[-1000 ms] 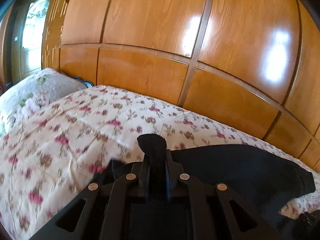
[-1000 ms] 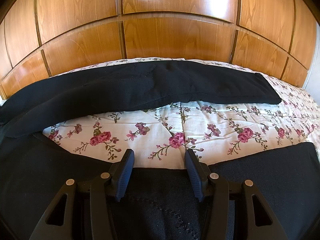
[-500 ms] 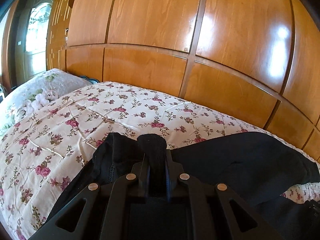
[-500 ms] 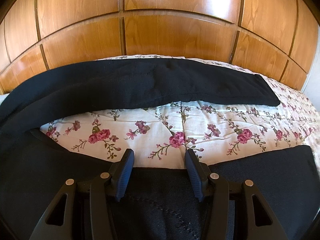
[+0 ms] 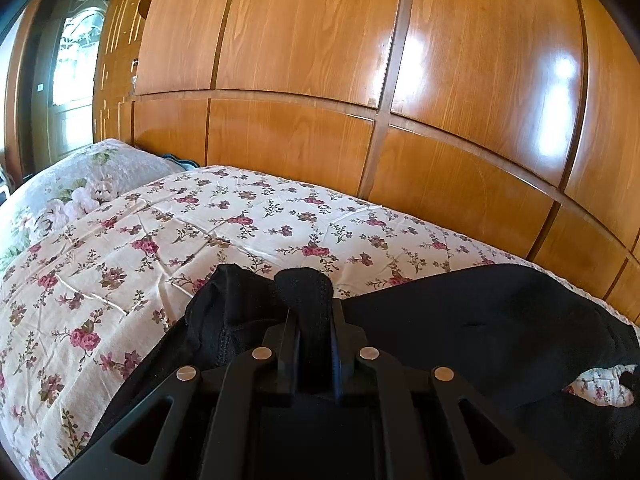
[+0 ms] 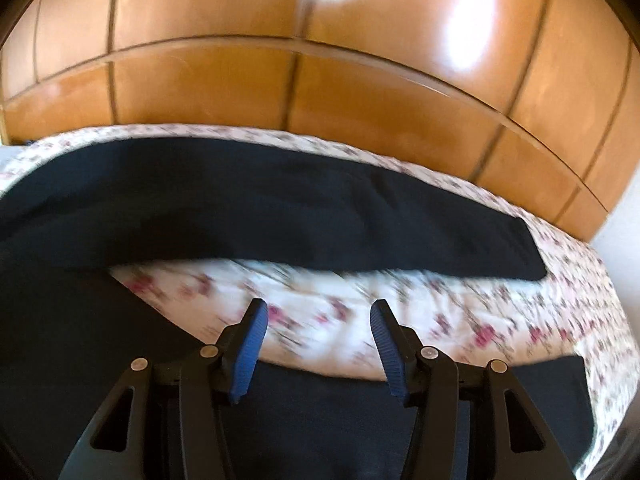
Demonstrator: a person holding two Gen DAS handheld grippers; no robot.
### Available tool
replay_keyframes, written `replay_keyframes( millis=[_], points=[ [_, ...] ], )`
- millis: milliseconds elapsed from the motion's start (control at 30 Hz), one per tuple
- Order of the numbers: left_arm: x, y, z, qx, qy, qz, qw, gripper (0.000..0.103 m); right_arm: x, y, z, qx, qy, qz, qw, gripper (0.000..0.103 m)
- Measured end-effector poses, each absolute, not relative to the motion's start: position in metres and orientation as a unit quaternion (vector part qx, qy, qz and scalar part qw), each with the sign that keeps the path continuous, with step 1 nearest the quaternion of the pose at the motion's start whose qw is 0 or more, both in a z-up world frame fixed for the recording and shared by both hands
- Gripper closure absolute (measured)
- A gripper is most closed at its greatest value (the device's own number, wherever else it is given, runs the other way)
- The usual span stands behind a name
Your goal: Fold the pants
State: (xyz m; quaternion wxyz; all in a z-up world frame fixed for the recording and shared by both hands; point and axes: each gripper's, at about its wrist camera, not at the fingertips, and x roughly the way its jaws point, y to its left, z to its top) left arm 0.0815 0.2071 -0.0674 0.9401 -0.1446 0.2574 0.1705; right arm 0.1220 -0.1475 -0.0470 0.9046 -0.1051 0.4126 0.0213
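Black pants [image 6: 280, 208] are stretching crosswise ahead of the spread right tongs [image 6: 316, 340], while the left tongs [image 5: 310, 332] are pinching their bunched end.

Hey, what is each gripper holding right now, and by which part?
The left gripper is shut on a bunched fold at the edge of the black fabric pants. The right gripper is open over them, holding nothing.

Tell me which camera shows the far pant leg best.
The right wrist view: the far pant leg stretches across the floral bedspread to its hem, though blurred. The left wrist view shows only its upper part, beside the shut left gripper.
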Motion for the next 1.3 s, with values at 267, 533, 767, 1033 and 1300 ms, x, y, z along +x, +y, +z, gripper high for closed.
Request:
replay_keyframes(
  millis=[267, 533, 767, 1033, 1300],
  points=[
    [0.081, 0.209, -0.069, -0.152, 0.257, 0.169, 0.939, 0.092, 0.176, -0.083, -0.032, -0.029, 0.447, 0.091, 0.889, 0.047],
    [0.082, 0.213, -0.073, -0.165, 0.261, 0.167, 0.936, 0.092, 0.215, -0.012, -0.031, -0.024, 0.478, 0.128, 0.869, 0.045],
    [0.081, 0.215, -0.073, -0.171, 0.254, 0.163, 0.938, 0.092, 0.245, 0.018, -0.032, 0.037, 0.512, 0.14, 0.847, 0.03],
    [0.076, 0.214, -0.072, -0.172, 0.24, 0.16, 0.942, 0.092, 0.279, 0.037, -0.046, 0.077, 0.564, 0.107, 0.816, 0.03],
    [0.069, 0.213, -0.069, -0.174, 0.219, 0.16, 0.947, 0.092, 0.29, 0.014, -0.078, 0.142, 0.61, 0.049, 0.778, 0.045]
  ],
)
